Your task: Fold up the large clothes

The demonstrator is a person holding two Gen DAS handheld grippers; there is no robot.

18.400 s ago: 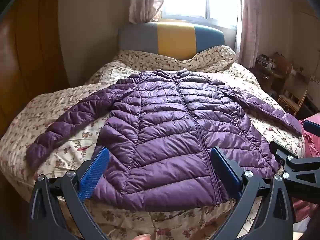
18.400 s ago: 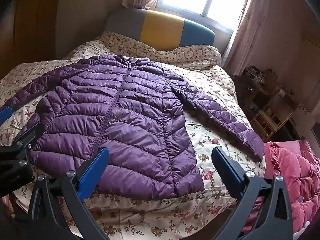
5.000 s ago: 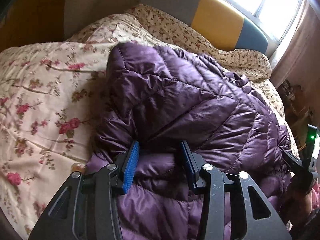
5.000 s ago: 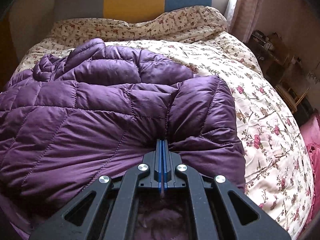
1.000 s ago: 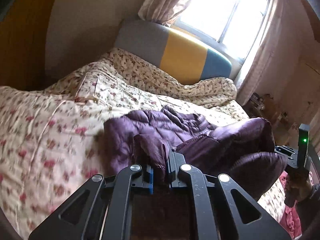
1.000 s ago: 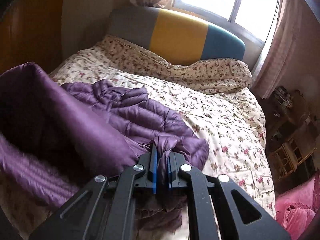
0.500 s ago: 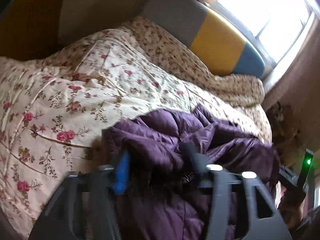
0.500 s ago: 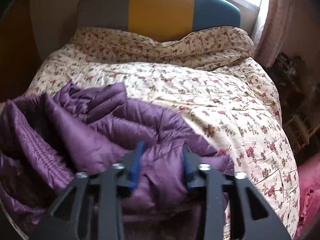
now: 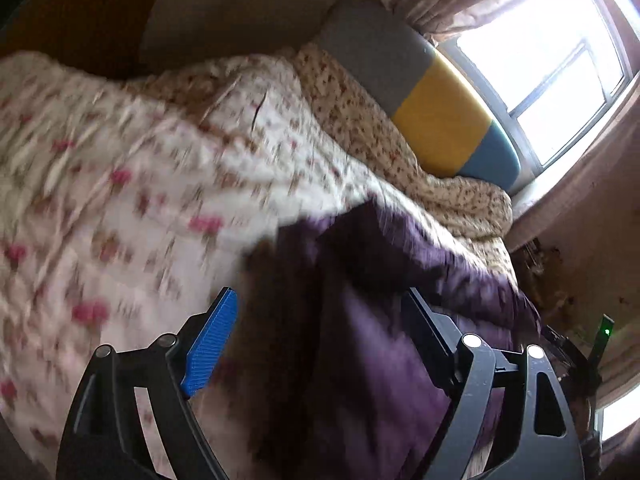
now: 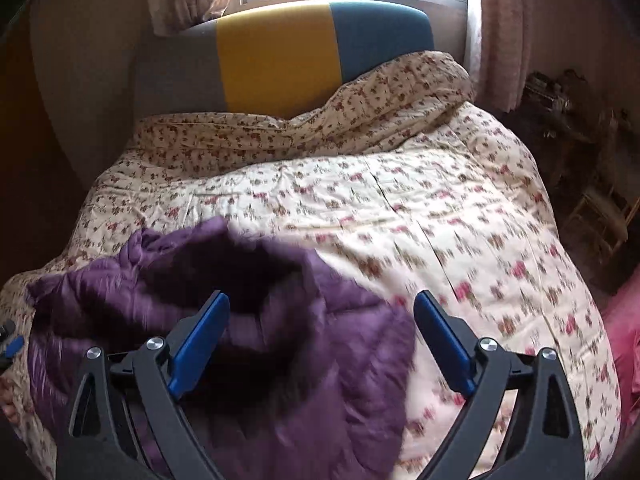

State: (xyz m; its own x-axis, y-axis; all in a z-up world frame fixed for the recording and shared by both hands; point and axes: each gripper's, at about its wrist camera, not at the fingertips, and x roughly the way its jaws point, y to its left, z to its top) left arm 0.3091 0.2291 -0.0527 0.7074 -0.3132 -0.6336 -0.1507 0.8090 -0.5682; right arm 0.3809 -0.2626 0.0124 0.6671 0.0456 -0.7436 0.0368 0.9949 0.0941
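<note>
The purple puffer jacket [image 10: 288, 344] lies folded in a bunched heap on the near part of the floral bed [image 10: 440, 208]. It also shows in the left wrist view [image 9: 360, 340], blurred by motion. My left gripper [image 9: 320, 336] is open and empty, its jaws wide apart just above the jacket's left edge. My right gripper [image 10: 320, 336] is open and empty, its jaws wide apart over the jacket's right edge. The right gripper shows at the far right of the left wrist view [image 9: 576, 356].
The floral quilt [image 9: 140, 200] covers the whole bed. A grey, yellow and blue headboard [image 10: 280, 48] stands under the window. A dark wooden wall [image 9: 80, 12] is at the left. Cluttered wooden furniture [image 10: 580, 140] and a pink blanket [image 10: 624, 320] are at the right.
Both grippers were shut on folds of the jacket a second ago. They have opened wide, let the jacket drop onto the bed, and pulled back from it.
</note>
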